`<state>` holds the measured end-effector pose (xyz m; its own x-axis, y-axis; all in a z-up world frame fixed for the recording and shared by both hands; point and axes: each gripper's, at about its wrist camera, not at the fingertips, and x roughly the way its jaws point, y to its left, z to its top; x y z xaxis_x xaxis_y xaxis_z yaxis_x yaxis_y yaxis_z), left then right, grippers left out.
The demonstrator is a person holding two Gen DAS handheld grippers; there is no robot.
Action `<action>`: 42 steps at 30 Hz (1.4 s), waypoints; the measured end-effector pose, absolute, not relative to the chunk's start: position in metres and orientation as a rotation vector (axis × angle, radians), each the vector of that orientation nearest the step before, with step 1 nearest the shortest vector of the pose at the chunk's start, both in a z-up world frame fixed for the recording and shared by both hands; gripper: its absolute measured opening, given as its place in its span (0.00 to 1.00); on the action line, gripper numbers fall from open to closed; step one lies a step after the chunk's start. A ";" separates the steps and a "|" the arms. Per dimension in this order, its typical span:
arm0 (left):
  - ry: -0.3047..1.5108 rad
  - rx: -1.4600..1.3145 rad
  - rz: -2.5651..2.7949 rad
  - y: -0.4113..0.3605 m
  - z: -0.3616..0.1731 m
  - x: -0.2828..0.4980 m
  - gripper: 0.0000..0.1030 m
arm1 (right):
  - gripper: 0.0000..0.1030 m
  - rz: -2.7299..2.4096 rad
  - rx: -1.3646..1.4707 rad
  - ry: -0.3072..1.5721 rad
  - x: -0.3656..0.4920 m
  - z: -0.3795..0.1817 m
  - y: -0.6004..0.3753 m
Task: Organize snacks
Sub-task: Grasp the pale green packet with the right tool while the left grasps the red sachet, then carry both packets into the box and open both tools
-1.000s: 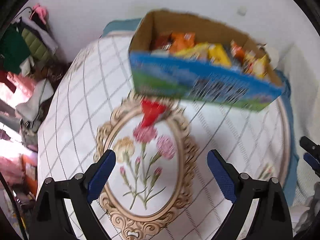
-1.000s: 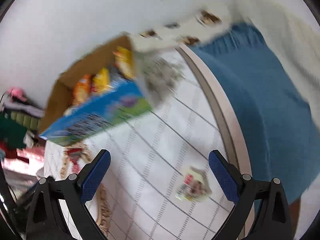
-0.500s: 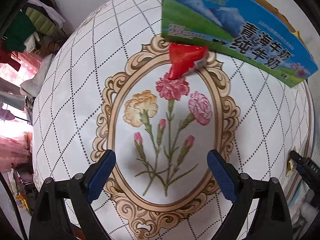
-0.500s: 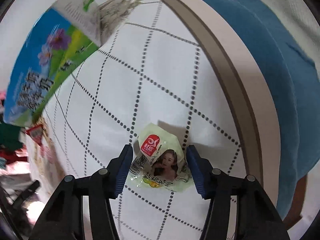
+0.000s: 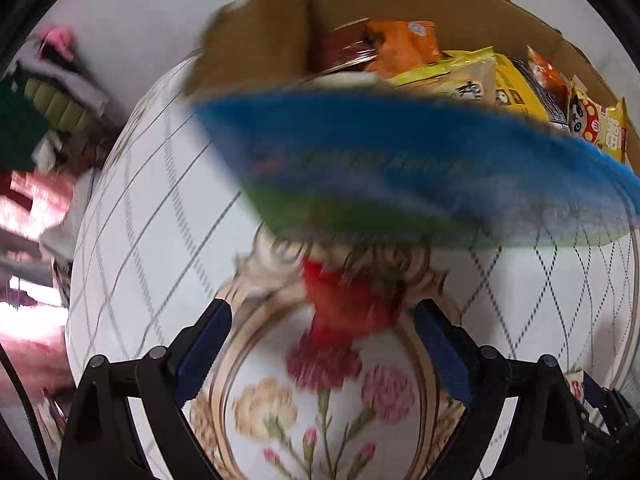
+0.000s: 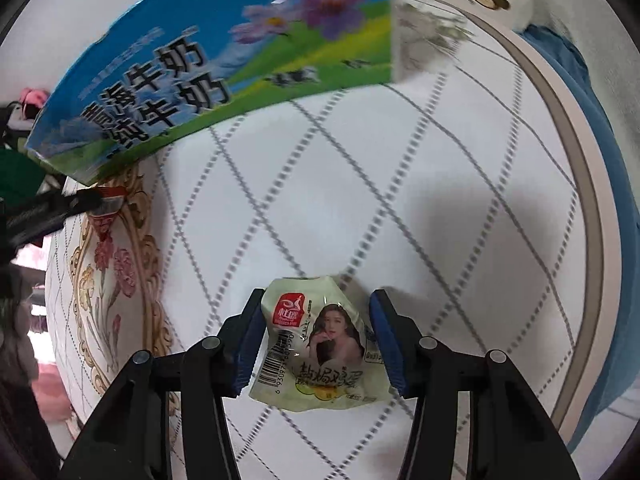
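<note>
A blue and green cardboard box (image 5: 400,168) holds several snack packets and stands at the back of the round table; it also shows in the right wrist view (image 6: 208,76). A red snack packet (image 5: 344,300) lies in front of the box, just ahead of my open, empty left gripper (image 5: 322,330). My right gripper (image 6: 316,336) has its jaws around a pale green egg snack packet (image 6: 316,344) lying on the tablecloth; the left pad touches it and a small gap shows on the right.
The table has a white diamond-pattern cloth (image 6: 400,200) with a flower medallion (image 5: 320,400). A blue fabric seat (image 6: 600,200) is beyond the table's right edge. Clothes and clutter (image 5: 36,128) lie off to the left. The left gripper's fingertip (image 6: 76,204) shows by the red packet.
My left gripper has moved forward toward the red packet and the box. My right gripper stays around the egg packet, with the jaws slightly closer on it.
</note>
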<state>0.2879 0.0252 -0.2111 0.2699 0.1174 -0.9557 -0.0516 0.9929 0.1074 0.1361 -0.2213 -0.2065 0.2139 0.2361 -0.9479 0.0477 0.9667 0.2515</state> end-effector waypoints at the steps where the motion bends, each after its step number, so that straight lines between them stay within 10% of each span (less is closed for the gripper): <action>1: 1.297 0.070 0.105 0.023 -0.213 0.291 0.82 | 0.53 0.137 0.238 1.354 0.138 -0.206 -0.218; 4: 1.340 0.081 0.066 0.018 -0.224 0.299 0.46 | 0.53 0.149 0.229 1.356 0.139 -0.204 -0.212; 21: 1.542 -0.188 -0.114 0.017 -0.247 0.135 0.45 | 0.51 0.285 0.181 1.430 0.080 -0.210 -0.188; 36: 1.569 -0.235 -0.082 0.029 -0.273 0.129 0.53 | 0.63 0.293 0.155 1.468 0.072 -0.215 -0.176; 42: 1.550 -0.212 -0.060 0.023 -0.267 0.127 0.47 | 0.52 0.300 0.069 1.457 0.066 -0.220 -0.165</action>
